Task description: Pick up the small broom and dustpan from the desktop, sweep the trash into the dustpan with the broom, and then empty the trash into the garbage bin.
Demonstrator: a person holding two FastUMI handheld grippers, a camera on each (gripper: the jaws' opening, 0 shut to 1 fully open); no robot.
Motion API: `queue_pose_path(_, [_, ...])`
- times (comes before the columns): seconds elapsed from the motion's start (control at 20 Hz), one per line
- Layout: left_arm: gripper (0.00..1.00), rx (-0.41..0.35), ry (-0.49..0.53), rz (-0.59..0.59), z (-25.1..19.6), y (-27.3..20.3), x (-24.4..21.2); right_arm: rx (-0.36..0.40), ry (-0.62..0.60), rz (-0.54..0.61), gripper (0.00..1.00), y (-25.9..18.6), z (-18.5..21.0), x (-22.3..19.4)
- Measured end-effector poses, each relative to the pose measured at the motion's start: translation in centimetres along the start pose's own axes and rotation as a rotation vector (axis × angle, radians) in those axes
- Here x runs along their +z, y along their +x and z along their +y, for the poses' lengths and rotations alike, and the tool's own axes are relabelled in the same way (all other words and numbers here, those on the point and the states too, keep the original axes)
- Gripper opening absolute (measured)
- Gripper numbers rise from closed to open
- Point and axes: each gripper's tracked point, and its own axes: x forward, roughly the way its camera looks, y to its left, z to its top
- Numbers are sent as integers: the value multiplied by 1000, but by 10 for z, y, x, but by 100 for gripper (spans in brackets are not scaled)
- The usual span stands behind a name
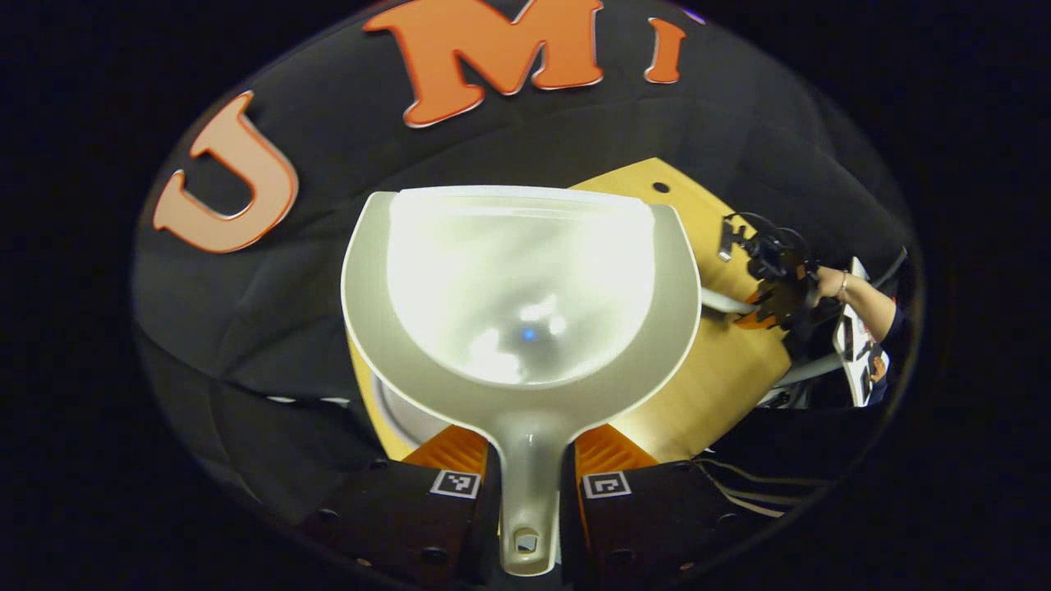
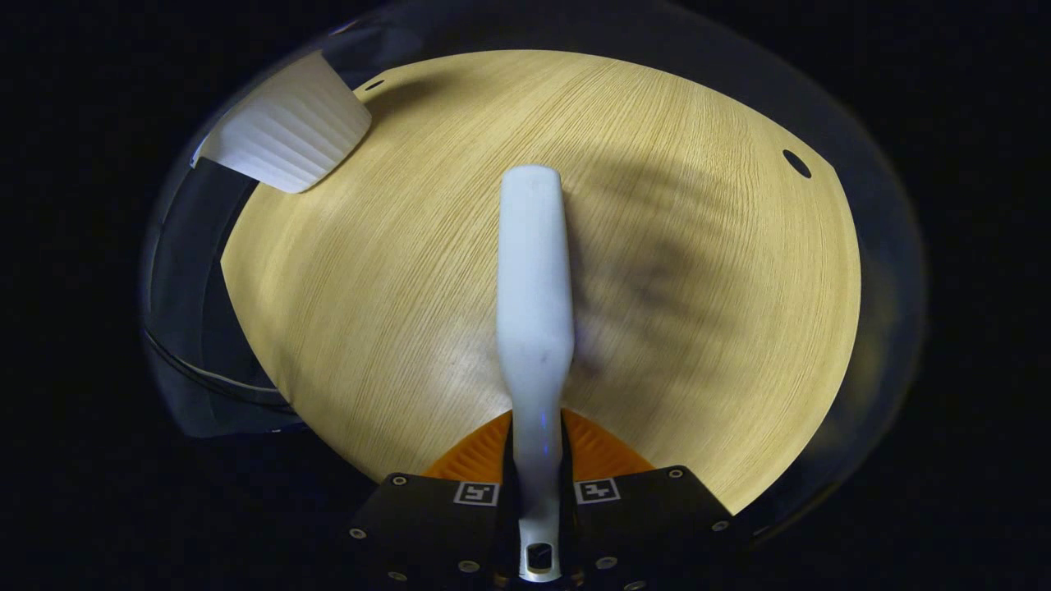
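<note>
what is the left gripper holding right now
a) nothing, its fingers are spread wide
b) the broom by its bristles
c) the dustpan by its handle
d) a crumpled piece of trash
c: in the left gripper view the left gripper has both fingers pressed on the handle of the dustpan, whose pan spreads out ahead of them.

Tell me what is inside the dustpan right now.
The dustpan, held by its handle in the left gripper, shows only a bare, shiny scoop with glare; no trash is visible. The desk and a white rim beneath are mostly covered.
</note>
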Motion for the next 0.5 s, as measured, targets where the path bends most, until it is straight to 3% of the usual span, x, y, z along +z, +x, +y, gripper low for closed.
queue_pose_path(0.15, [31,-107,-6,-36,-53,12,17,10,8,-13,18,3,2,1])
queue_pose_path(0.3, [31,-147,20,-35,-90,37,20,12,19,-15,18,4,4,1])
queue_pose_path(0.5, [31,-185,-25,-15,-114,80,14,20,63,-28,18,4,11,3])
